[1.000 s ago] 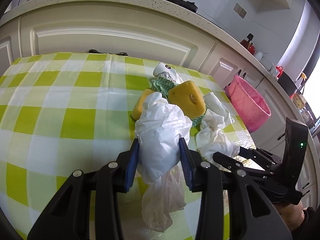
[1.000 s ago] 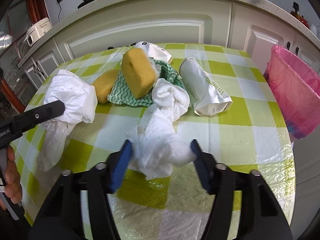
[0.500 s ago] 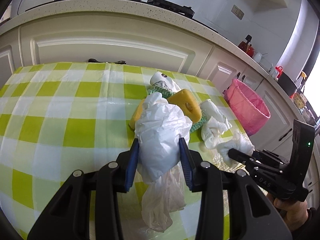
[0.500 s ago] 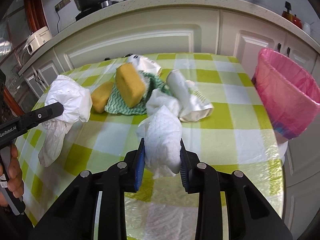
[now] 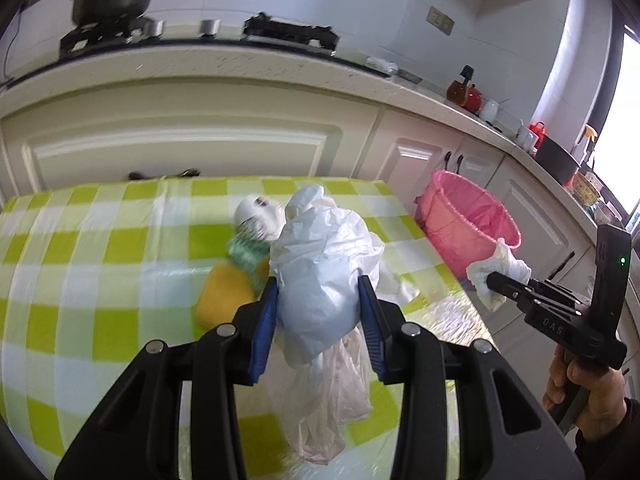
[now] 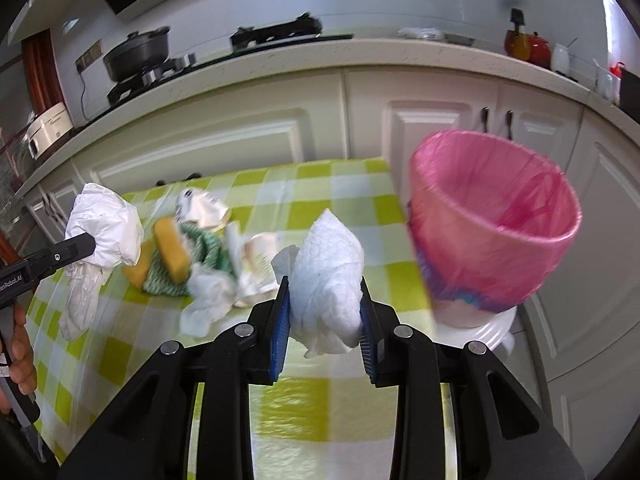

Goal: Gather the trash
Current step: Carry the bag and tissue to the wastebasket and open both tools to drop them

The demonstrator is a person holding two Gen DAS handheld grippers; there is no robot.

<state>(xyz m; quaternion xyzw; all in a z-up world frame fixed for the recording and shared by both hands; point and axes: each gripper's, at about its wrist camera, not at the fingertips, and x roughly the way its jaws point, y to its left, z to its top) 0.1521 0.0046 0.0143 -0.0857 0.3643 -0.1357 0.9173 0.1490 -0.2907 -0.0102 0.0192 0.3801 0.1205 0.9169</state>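
My left gripper (image 5: pixel 318 320) is shut on a crumpled white plastic bag (image 5: pixel 324 276), whose loose tail hangs down over the green-checked table (image 5: pixel 100 264). My right gripper (image 6: pixel 324 324) is shut on a wad of white paper towel (image 6: pixel 328 280), held above the table's right edge, close to the pink-lined trash bin (image 6: pixel 496 228). In the left wrist view the right gripper (image 5: pixel 490 282) carries the towel (image 5: pixel 498 272) just in front of the bin (image 5: pixel 468 228). In the right wrist view the left gripper (image 6: pixel 86 246) holds the bag (image 6: pixel 108 232) at far left.
On the table lie two yellow sponges (image 6: pixel 170 250), a green patterned cloth (image 6: pixel 204 256), a white packet (image 6: pixel 200 206), a crumpled wrapper (image 6: pixel 256 260) and more tissue (image 6: pixel 206 300). Cream cabinets (image 6: pixel 440 128) and a counter with a hob and pot stand behind. A person's hand (image 5: pixel 588 392) grips the right tool.
Both grippers have lifted off the table and swung right toward the pink bin. The right gripper closed on the paper towel and carried it up; the left kept hold of the bag.
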